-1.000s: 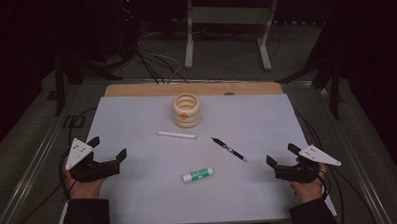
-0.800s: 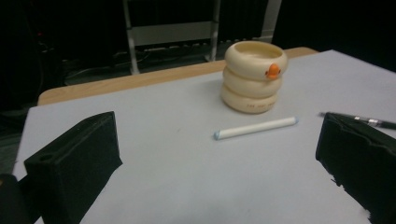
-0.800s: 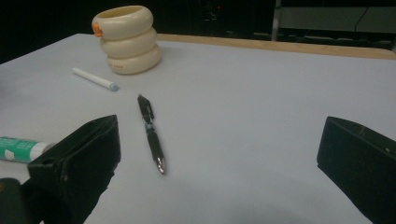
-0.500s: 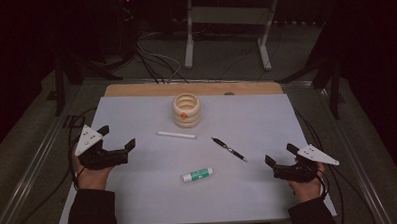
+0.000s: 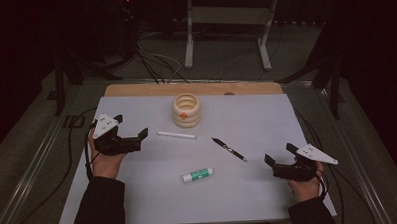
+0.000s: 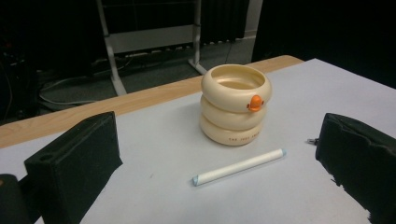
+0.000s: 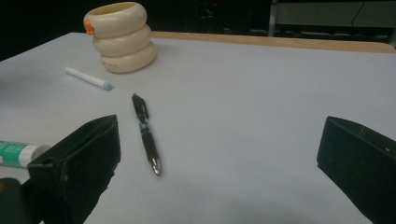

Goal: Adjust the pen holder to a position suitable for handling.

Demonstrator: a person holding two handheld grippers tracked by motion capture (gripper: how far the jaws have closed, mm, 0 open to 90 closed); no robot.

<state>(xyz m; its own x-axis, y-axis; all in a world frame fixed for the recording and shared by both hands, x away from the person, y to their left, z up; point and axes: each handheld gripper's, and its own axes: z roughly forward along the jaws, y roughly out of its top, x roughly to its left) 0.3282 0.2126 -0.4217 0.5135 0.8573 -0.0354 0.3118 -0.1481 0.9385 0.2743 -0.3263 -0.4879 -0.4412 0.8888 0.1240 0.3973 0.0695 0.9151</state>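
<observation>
While wide apart, left tool [image 5: 135,136] near slim, perhaps chalky stick [image 6: 238,166].

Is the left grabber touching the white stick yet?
Apart. In the left gripper view, the white stick lies on the table ahead of the open jaws of the left gripper, with bare white surface between stick and jaws.

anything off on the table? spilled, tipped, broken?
Nothing stands out. The cream ringed holder stands upright; the white pen, the black pen and the green-and-white tube lie flat and apart on the white sheet. Both grippers, left and right, are open.
</observation>
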